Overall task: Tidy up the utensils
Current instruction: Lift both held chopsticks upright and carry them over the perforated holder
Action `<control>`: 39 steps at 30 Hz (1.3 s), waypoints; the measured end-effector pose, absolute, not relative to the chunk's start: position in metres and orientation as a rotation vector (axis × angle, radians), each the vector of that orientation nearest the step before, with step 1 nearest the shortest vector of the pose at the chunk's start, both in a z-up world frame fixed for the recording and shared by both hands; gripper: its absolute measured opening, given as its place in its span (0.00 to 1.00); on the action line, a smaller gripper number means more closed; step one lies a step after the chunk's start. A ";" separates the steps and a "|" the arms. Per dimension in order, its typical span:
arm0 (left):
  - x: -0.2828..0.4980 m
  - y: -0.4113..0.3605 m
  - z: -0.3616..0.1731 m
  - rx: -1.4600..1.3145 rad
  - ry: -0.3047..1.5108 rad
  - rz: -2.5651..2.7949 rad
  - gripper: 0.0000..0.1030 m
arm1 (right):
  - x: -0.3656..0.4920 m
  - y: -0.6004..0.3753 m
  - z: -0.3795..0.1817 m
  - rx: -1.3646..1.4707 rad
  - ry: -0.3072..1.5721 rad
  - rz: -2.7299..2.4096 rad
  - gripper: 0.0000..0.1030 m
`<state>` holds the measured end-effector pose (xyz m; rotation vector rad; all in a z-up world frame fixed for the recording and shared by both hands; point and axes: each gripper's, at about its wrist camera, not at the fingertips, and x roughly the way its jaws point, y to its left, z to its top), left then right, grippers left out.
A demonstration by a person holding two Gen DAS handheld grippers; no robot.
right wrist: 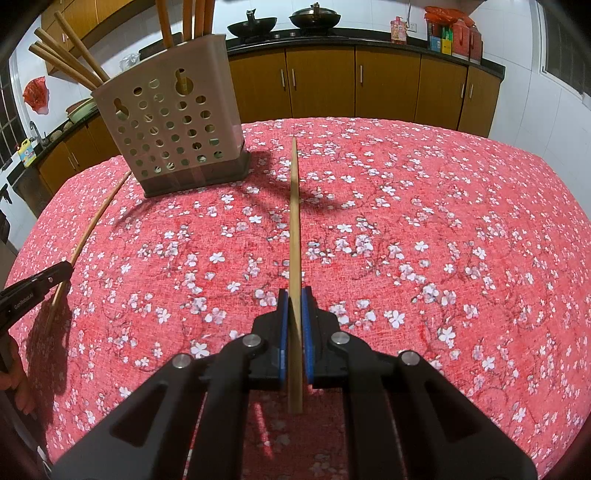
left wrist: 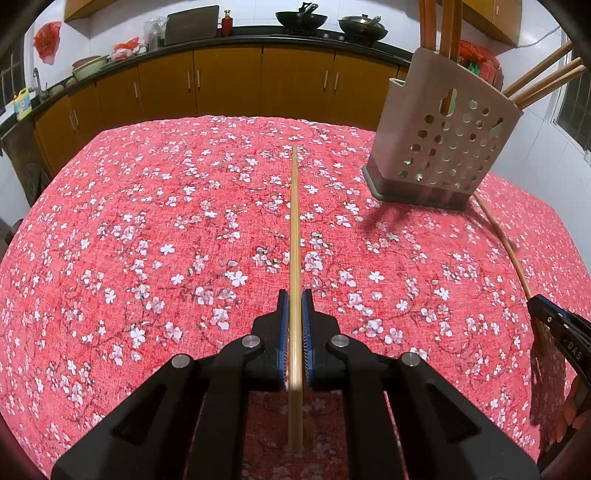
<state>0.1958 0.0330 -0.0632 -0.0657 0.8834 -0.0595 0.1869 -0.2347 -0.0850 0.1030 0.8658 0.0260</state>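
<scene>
— Red cloth with white blossoms [left wrist: 147, 229] covers the whole table. What sits closest to the left camera?

— The left gripper [left wrist: 295, 314], its blue pads clenched on a pale chopstick [left wrist: 294, 236] that points straight ahead over the cloth.

— And the right side?

— Same story: the right gripper [right wrist: 295, 314] is clamped on a second chopstick [right wrist: 294, 221], also pointing forward. Each gripper shows at the edge of the other's view.

— Where does the holder stand?

— Farther out on the table: a beige perforated utensil holder [left wrist: 443, 144], upright on a dark base, with several wooden chopsticks [right wrist: 70, 62] sticking out of its top.

— Beyond that?

— Orange-brown cabinets [left wrist: 229, 81] under a dark counter, with two woks [right wrist: 284, 22] on the stove.
</scene>
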 end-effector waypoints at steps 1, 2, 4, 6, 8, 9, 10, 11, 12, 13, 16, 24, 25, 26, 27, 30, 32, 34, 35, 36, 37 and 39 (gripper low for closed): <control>0.194 0.033 -0.063 -0.064 0.884 -0.059 0.08 | 0.187 -0.235 -0.085 0.103 0.866 0.026 0.09; 0.192 0.032 -0.063 -0.062 0.884 -0.059 0.08 | 0.187 -0.235 -0.085 0.103 0.866 0.026 0.09; 0.188 0.031 -0.062 -0.061 0.883 -0.057 0.08 | 0.187 -0.235 -0.085 0.102 0.866 0.026 0.09; 0.186 0.031 -0.062 -0.059 0.883 -0.056 0.08 | 0.187 -0.235 -0.085 0.104 0.866 0.026 0.09; 0.184 0.031 -0.062 -0.056 0.883 -0.056 0.08 | 0.187 -0.234 -0.085 0.105 0.866 0.027 0.09; 0.184 0.031 -0.062 -0.055 0.883 -0.056 0.08 | 0.186 -0.235 -0.085 0.111 0.865 0.029 0.09; 0.183 0.030 -0.061 -0.053 0.883 -0.056 0.08 | 0.187 -0.235 -0.085 0.115 0.865 0.031 0.08; 0.182 0.030 -0.061 -0.049 0.883 -0.057 0.08 | 0.186 -0.236 -0.084 0.119 0.863 0.033 0.08; 0.181 0.028 -0.061 -0.036 0.884 -0.057 0.08 | 0.186 -0.236 -0.083 0.115 0.861 0.030 0.08; 0.180 0.028 -0.060 -0.025 0.887 -0.057 0.08 | 0.185 -0.236 -0.081 0.116 0.856 0.030 0.08; 0.174 0.030 -0.053 -0.025 0.882 -0.068 0.07 | 0.177 -0.239 -0.067 0.132 0.806 0.037 0.08; 0.153 0.042 -0.001 -0.048 0.750 -0.073 0.07 | 0.157 -0.249 -0.012 0.143 0.642 0.032 0.08; 0.152 0.044 0.006 -0.052 0.733 -0.075 0.07 | 0.155 -0.250 -0.005 0.145 0.622 0.030 0.08; 0.149 0.045 0.014 -0.056 0.710 -0.076 0.07 | 0.156 -0.253 -0.001 0.148 0.609 0.030 0.08; 0.148 0.046 0.020 -0.060 0.695 -0.078 0.07 | 0.154 -0.254 0.006 0.151 0.587 0.030 0.08; 0.142 0.051 0.045 -0.087 0.625 -0.089 0.07 | 0.148 -0.255 0.022 0.152 0.536 0.035 0.08; 0.146 0.052 0.054 -0.101 0.598 -0.095 0.07 | 0.144 -0.255 0.029 0.150 0.513 0.037 0.08; 0.143 0.052 0.063 -0.113 0.571 -0.102 0.07 | 0.142 -0.255 0.034 0.148 0.498 0.040 0.08; 0.143 0.052 0.067 -0.116 0.562 -0.105 0.07 | 0.142 -0.255 0.036 0.147 0.493 0.041 0.08; 0.142 0.051 0.069 -0.117 0.554 -0.107 0.07 | 0.142 -0.255 0.036 0.147 0.492 0.041 0.08; 0.142 0.051 0.071 -0.118 0.549 -0.107 0.07 | 0.142 -0.255 0.037 0.147 0.489 0.041 0.08; 0.142 0.051 0.073 -0.117 0.543 -0.108 0.07 | 0.143 -0.254 0.035 0.147 0.489 0.042 0.08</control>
